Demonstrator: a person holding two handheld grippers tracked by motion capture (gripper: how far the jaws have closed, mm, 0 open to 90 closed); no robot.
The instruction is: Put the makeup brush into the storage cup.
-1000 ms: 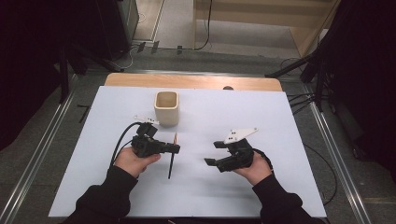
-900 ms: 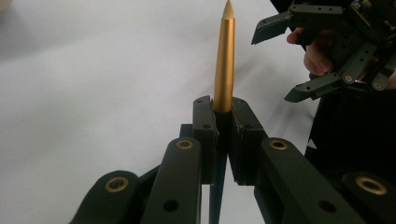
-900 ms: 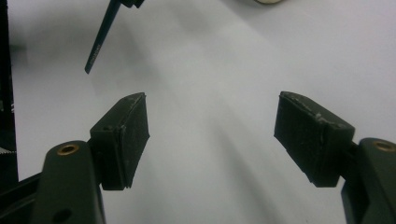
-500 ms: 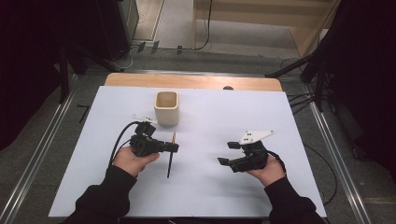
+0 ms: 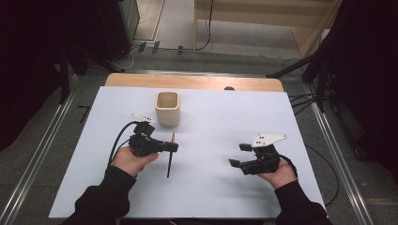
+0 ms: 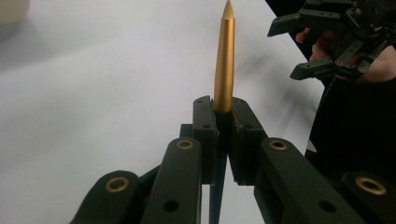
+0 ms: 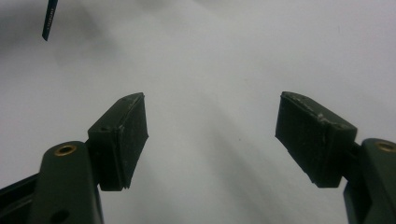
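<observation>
My left gripper [image 5: 174,146] is shut on a pen [image 5: 170,159] with a gold pointed end and a dark body, held across the jaws just above the white table. In the left gripper view the gold end [image 6: 224,60] rises from between the closed pads [image 6: 205,126]. My right gripper [image 5: 237,154] hovers low at the right side of the table, open and pointing left, with nothing between its fingers. The left gripper view shows that right gripper [image 6: 287,49] at the upper right. In the right gripper view the right gripper [image 7: 210,135] frames bare table, with the pen's dark end [image 7: 49,18] at top left.
A beige square cup [image 5: 167,108] stands upright behind the left gripper, near the table's far middle. The white sheet [image 5: 216,117] covers the table up to a wooden strip [image 5: 187,82] along the far edge. Cables lie on the floor at the right [image 5: 300,101].
My right gripper has moved to the right, away from the pen, and stays open. The left gripper and the pen have kept still.
</observation>
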